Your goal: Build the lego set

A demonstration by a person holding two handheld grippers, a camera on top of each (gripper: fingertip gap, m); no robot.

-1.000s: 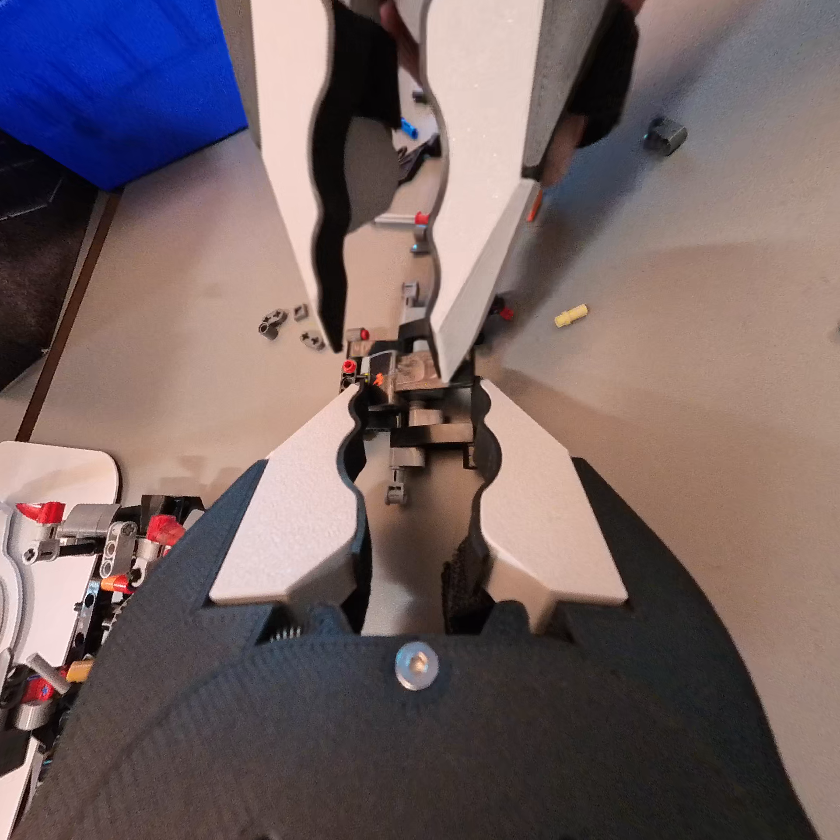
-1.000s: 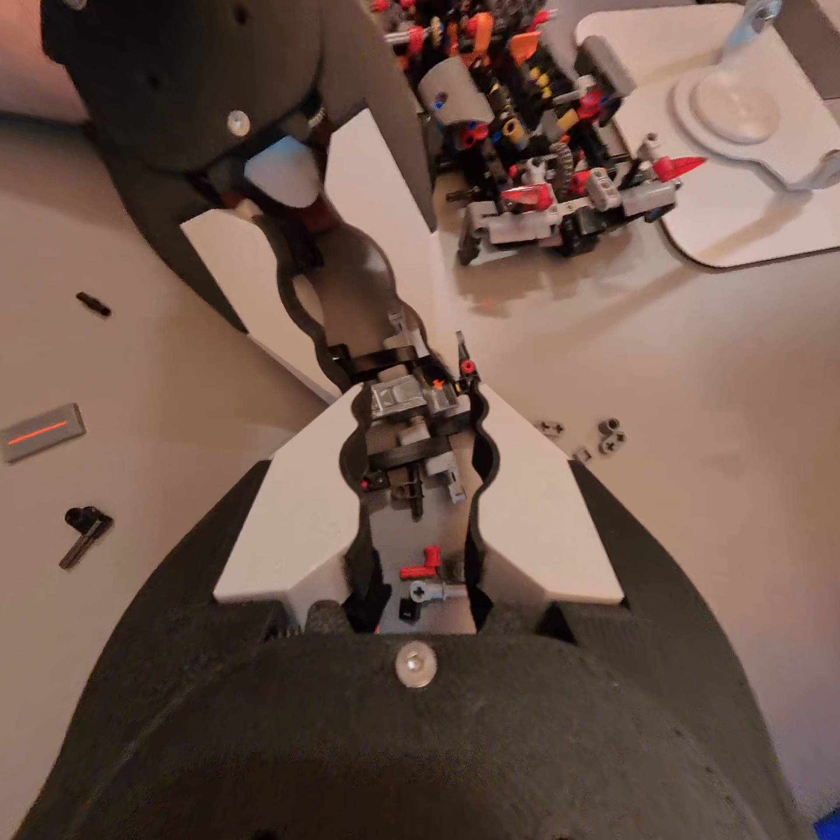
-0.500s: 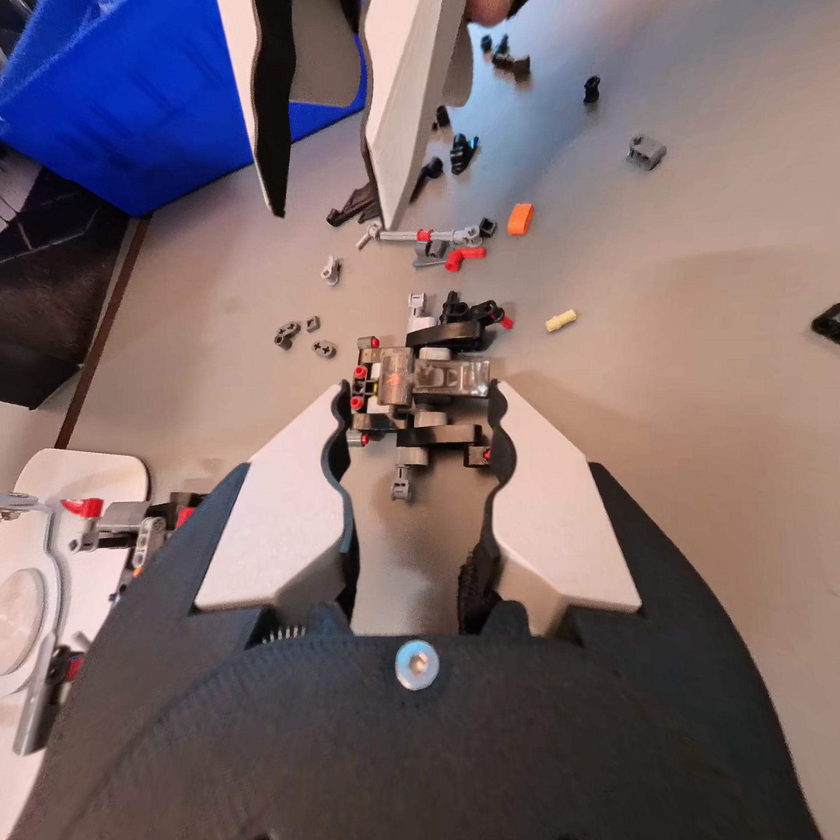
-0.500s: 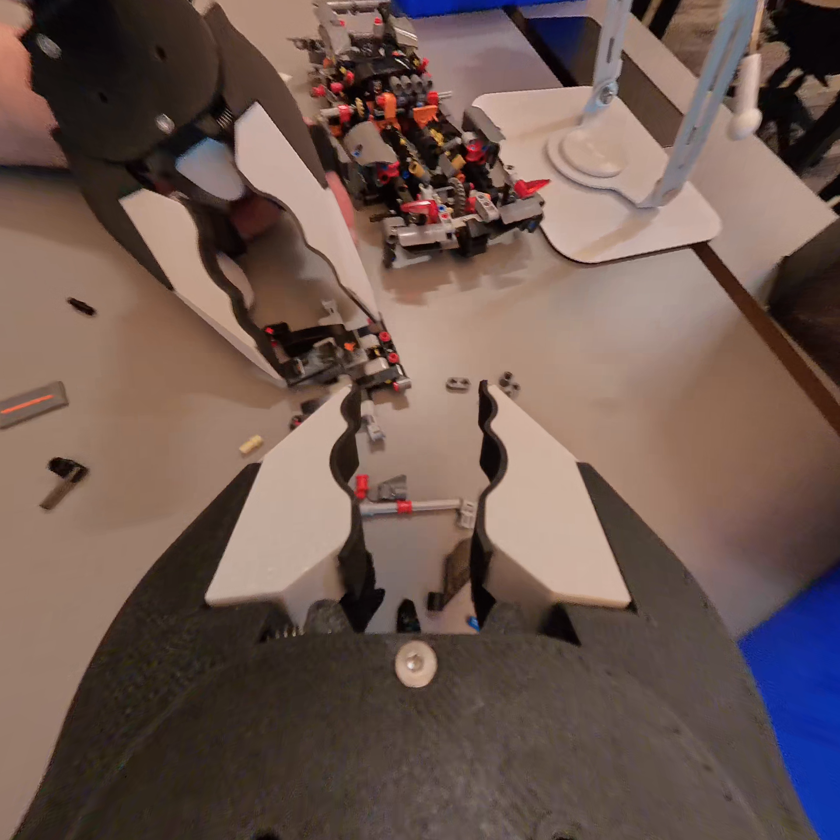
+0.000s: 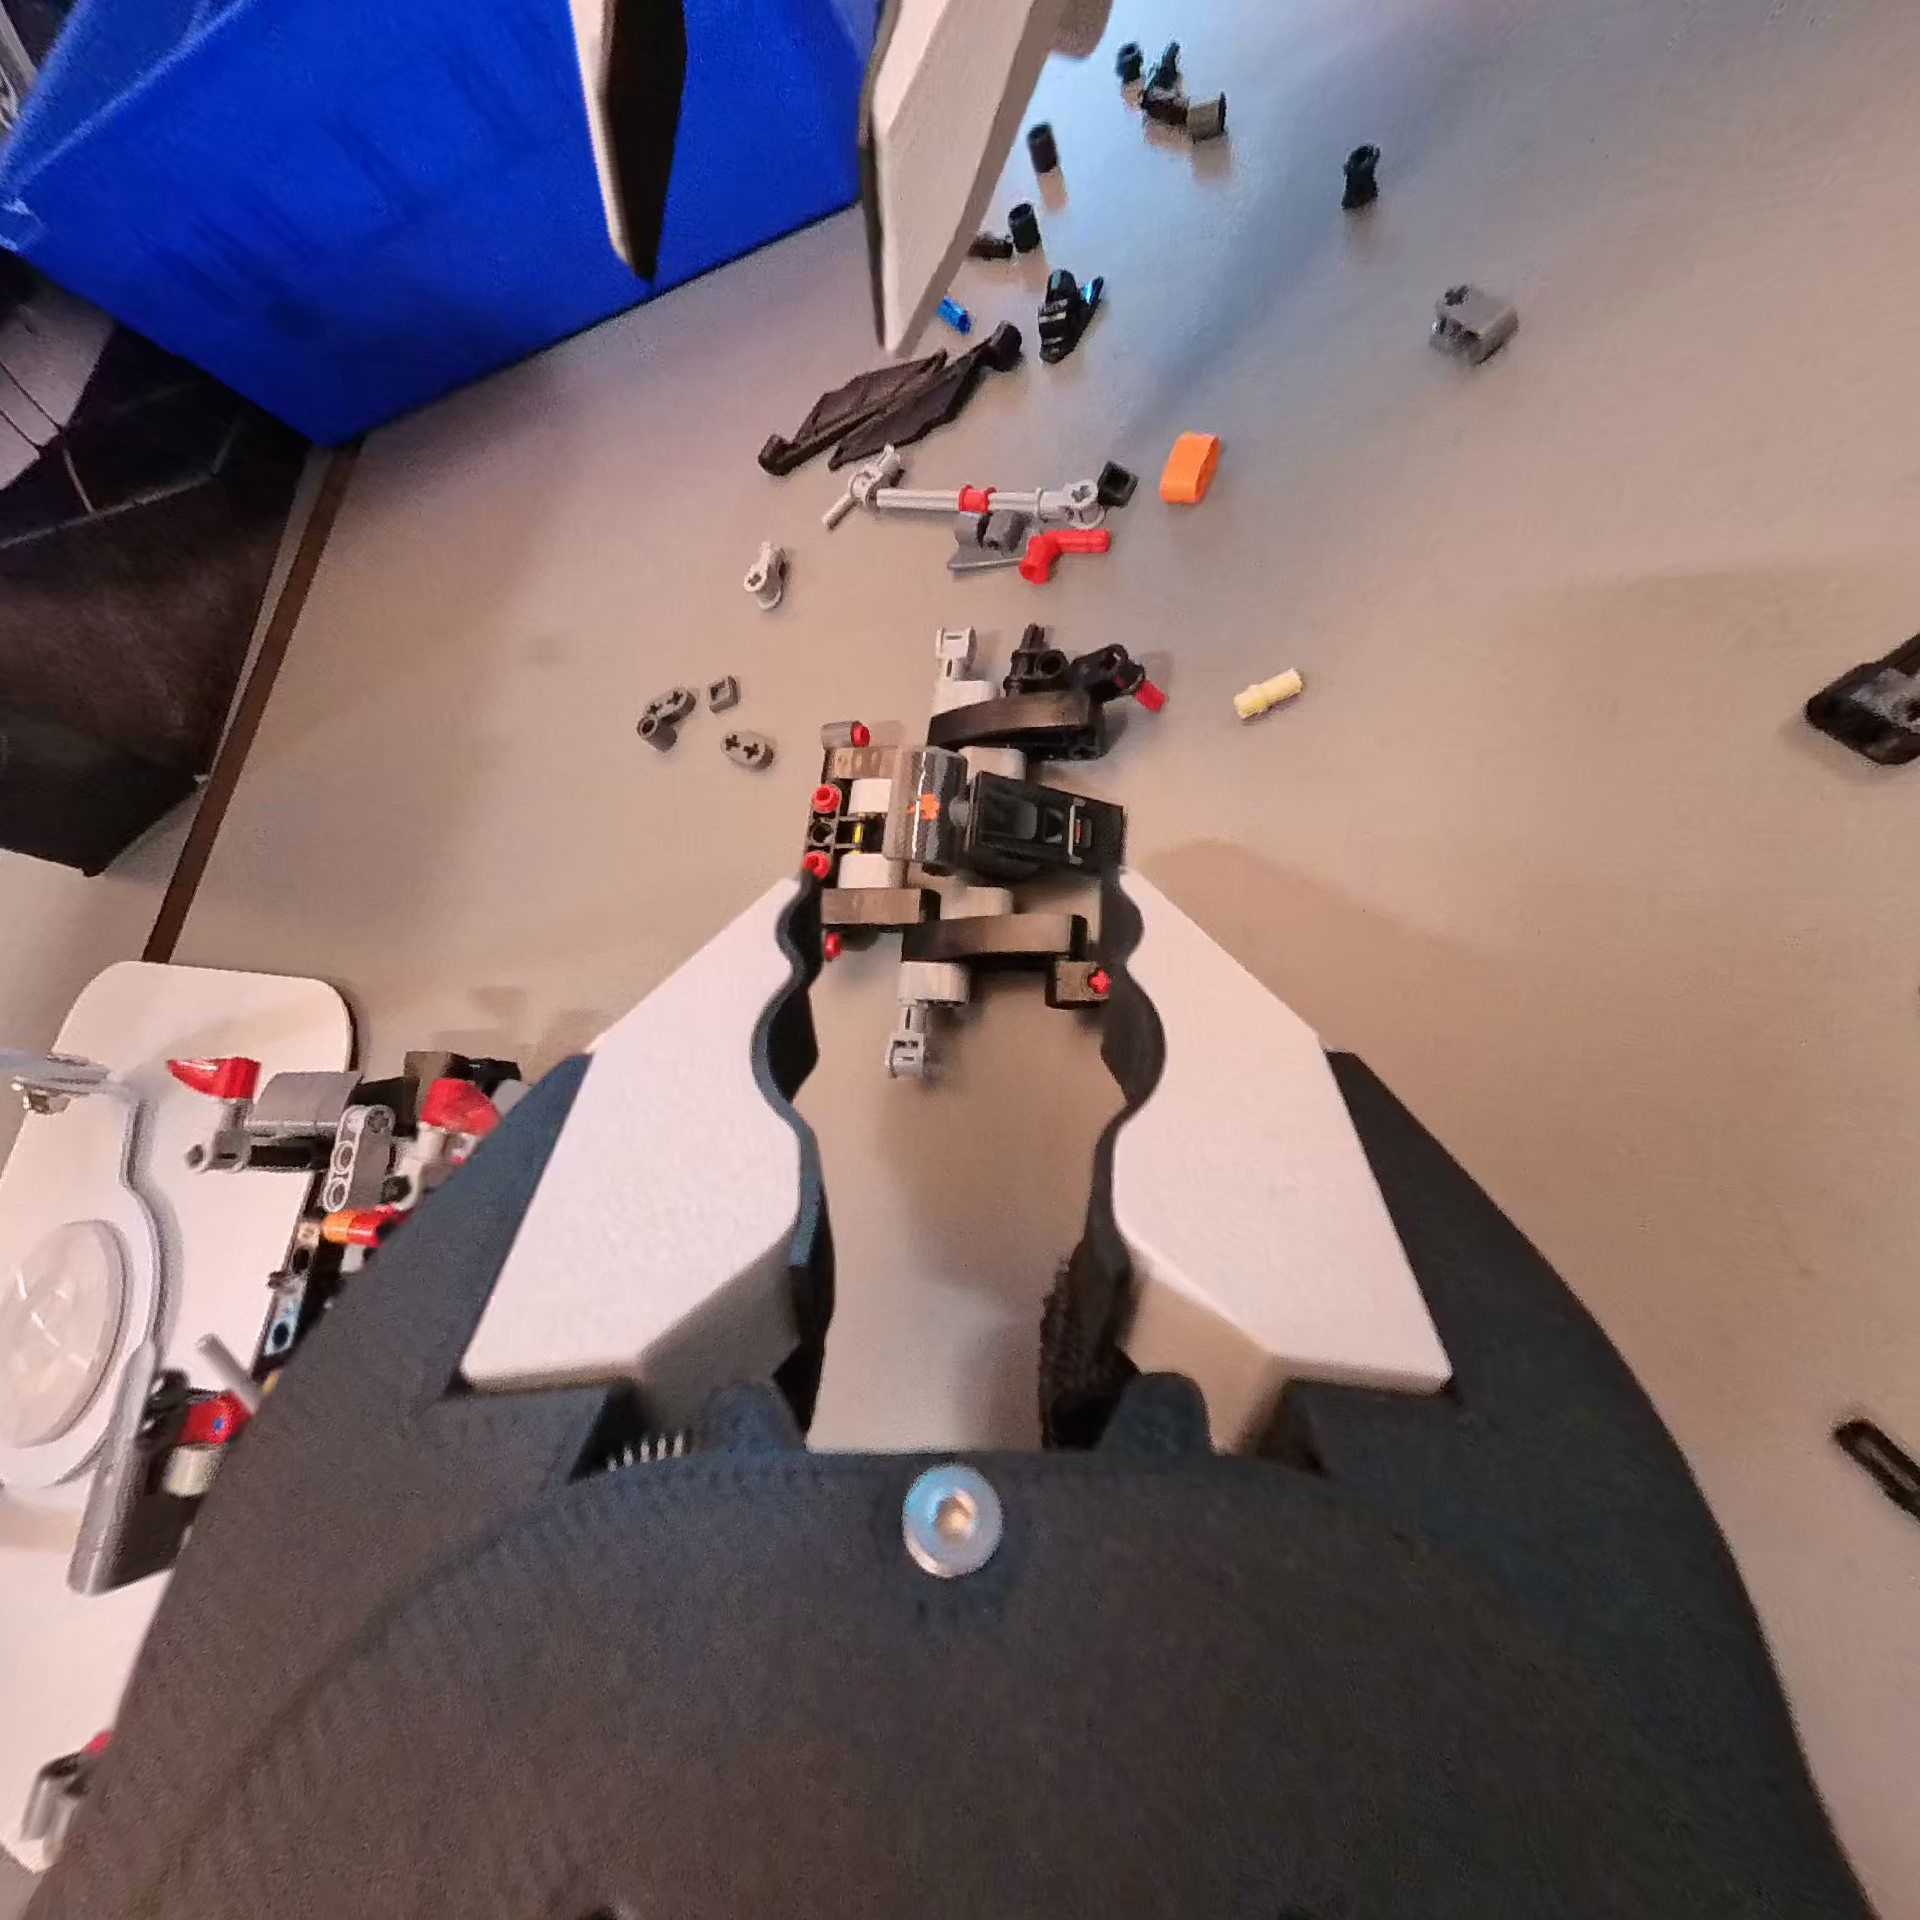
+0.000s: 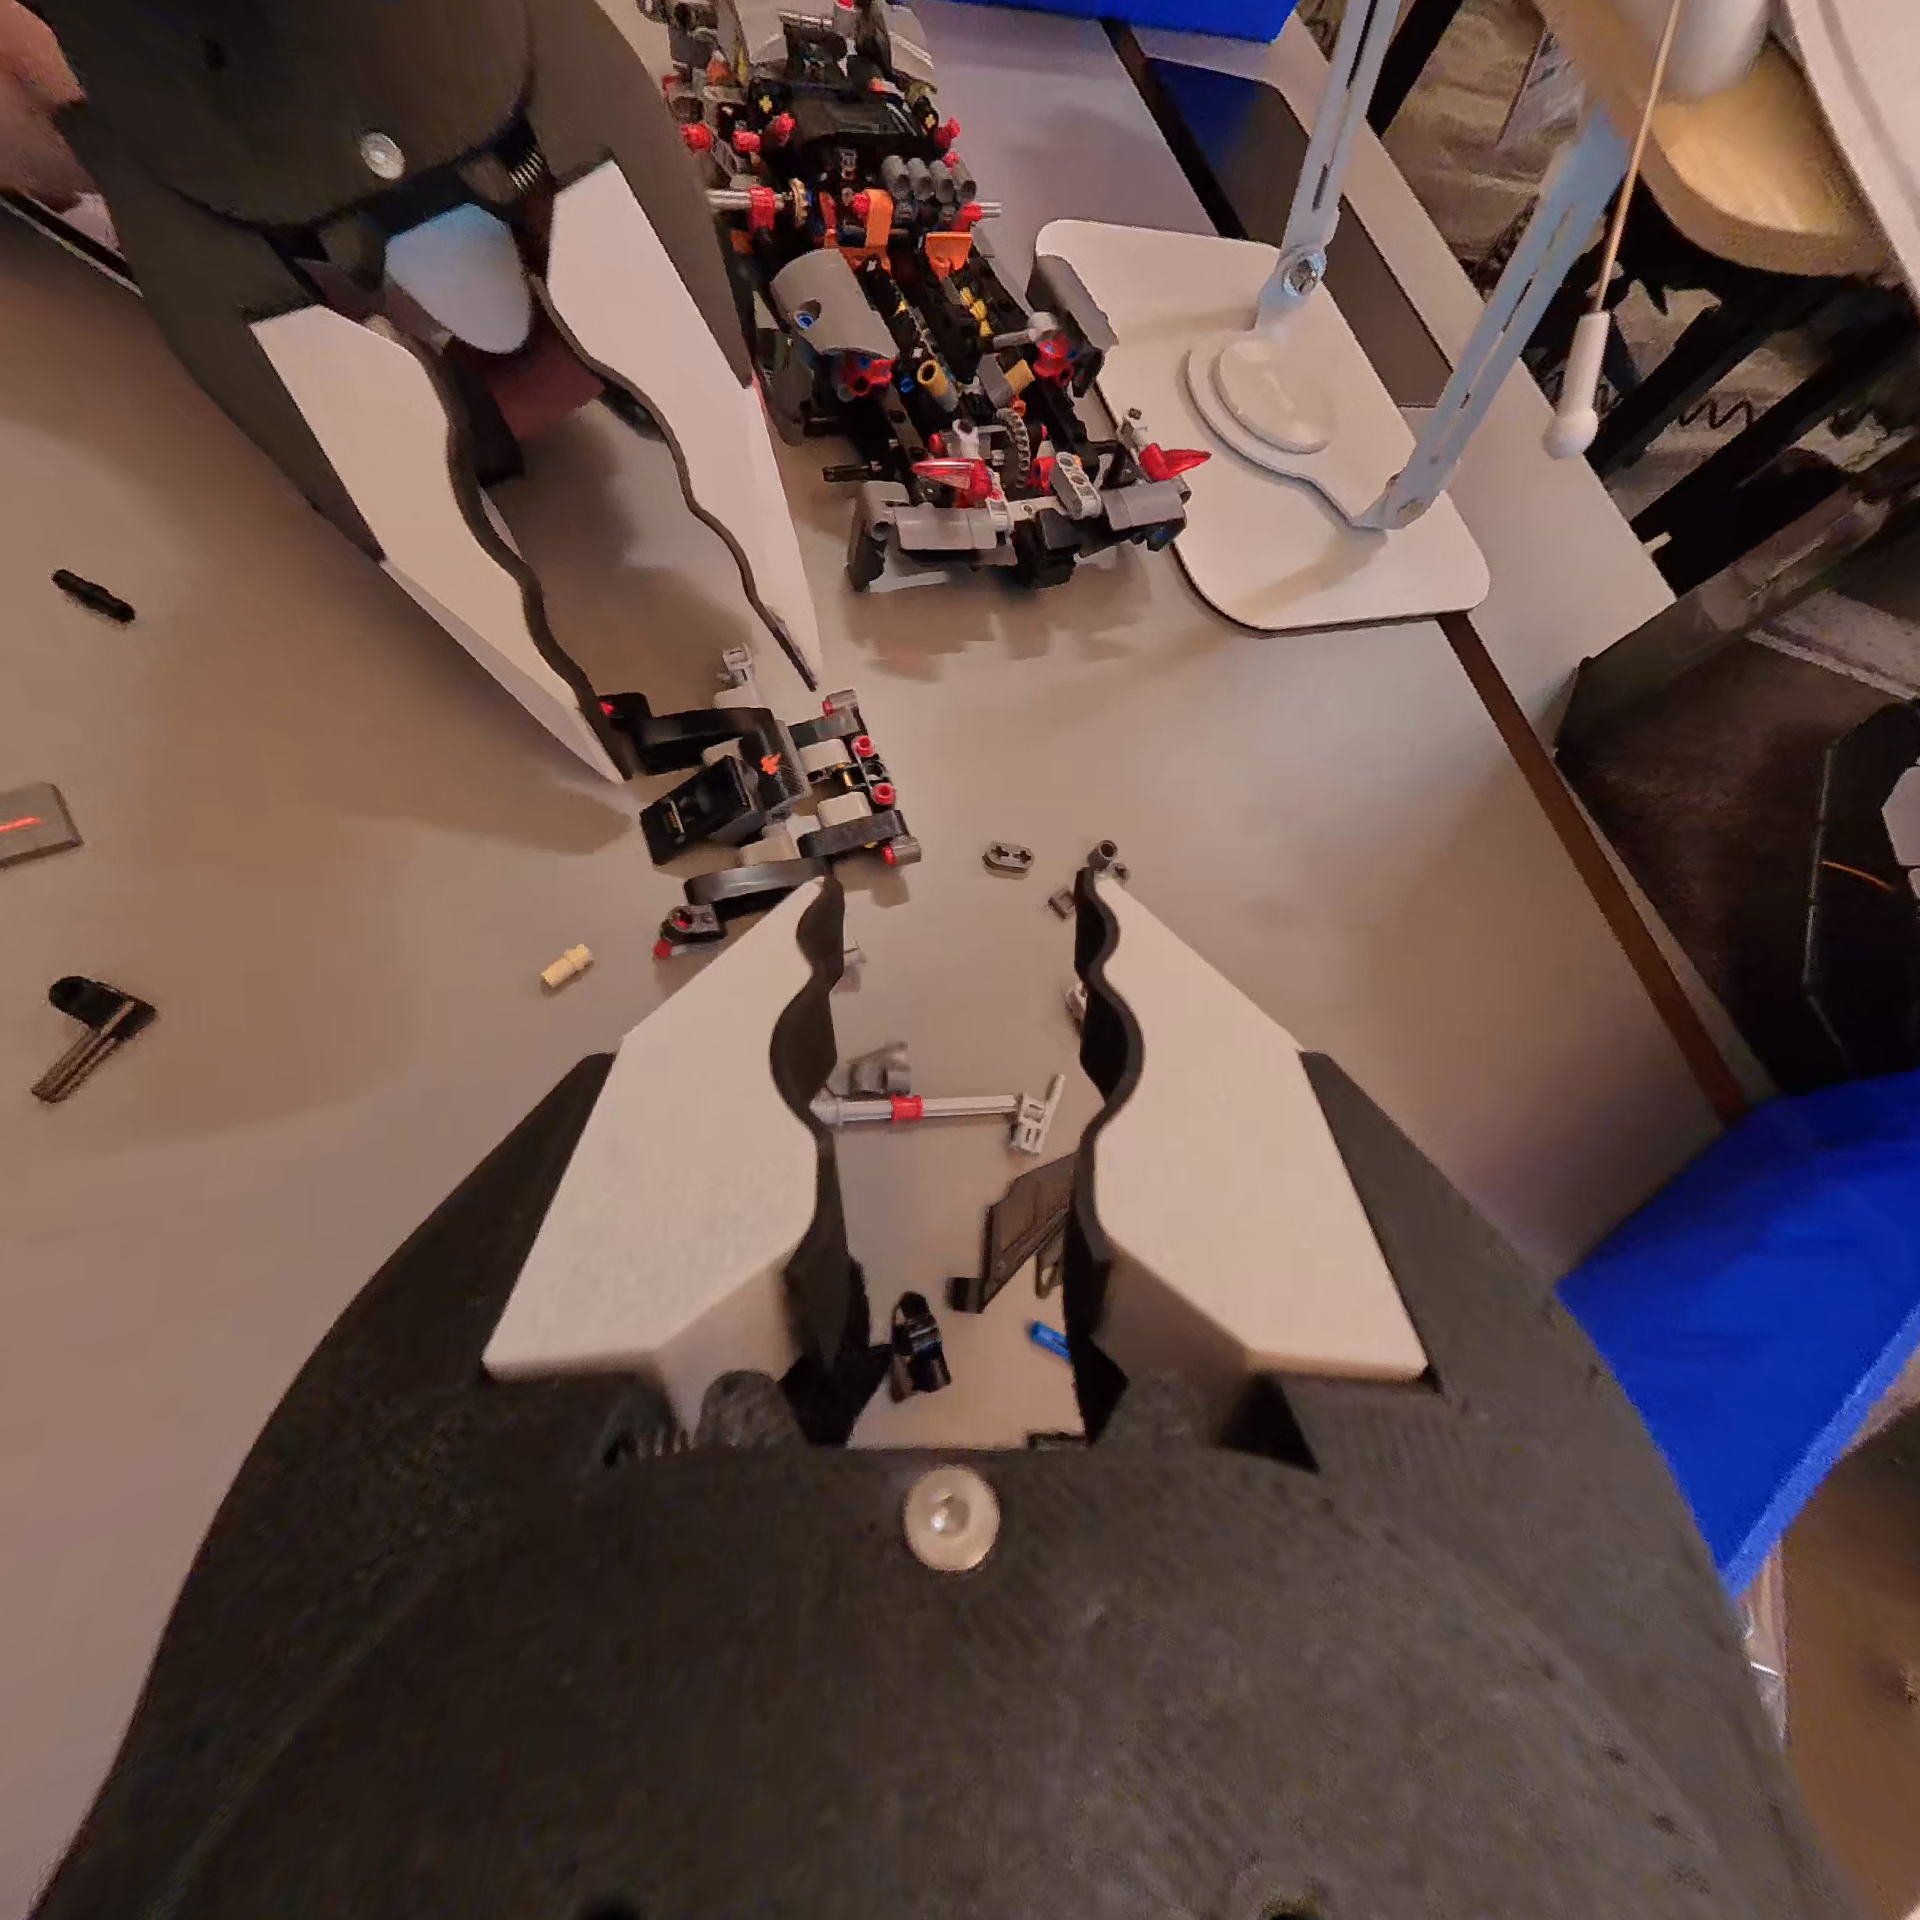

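Between left hand-held gripper (image 5: 961, 904) tips, 12 o'clock: black subassembly (image 5: 966, 831), held. Right hand-held gripper (image 6: 956, 894) open, empty; approach squarely.

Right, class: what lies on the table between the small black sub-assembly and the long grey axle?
Left wrist view: a red angled connector and a dark grey piece lie beside the grey axle; the rest toward the black sub-assembly is bare table.
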